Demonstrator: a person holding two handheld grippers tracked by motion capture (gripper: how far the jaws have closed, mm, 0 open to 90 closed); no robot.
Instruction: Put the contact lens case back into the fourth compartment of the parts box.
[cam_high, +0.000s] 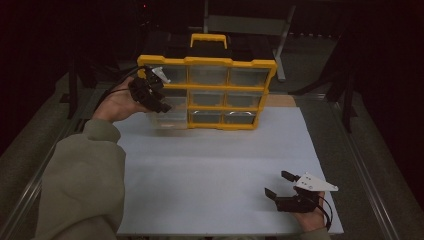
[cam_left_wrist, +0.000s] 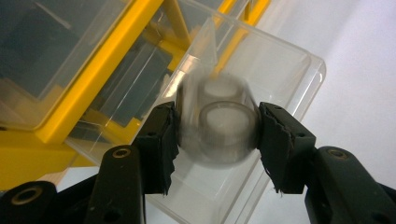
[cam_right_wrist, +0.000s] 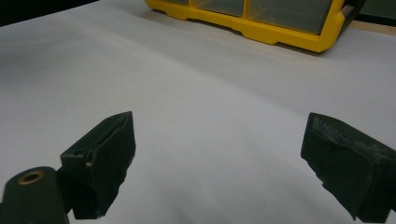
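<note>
White table (cam_high: 220, 165), clear cup (cam_left_wrist: 224, 126) between jaws

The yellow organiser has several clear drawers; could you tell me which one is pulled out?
The bottom-left drawer of the organiser juts forward of the frame; the others sit flush. The left gripper is beside it.

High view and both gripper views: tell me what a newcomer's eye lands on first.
The yellow drawer organizer with clear drawers stands at the white mat's far edge. The left tool grips a small translucent cup over a pulled-out clear drawer. The right tool hovers open near the mat's front right.
</note>
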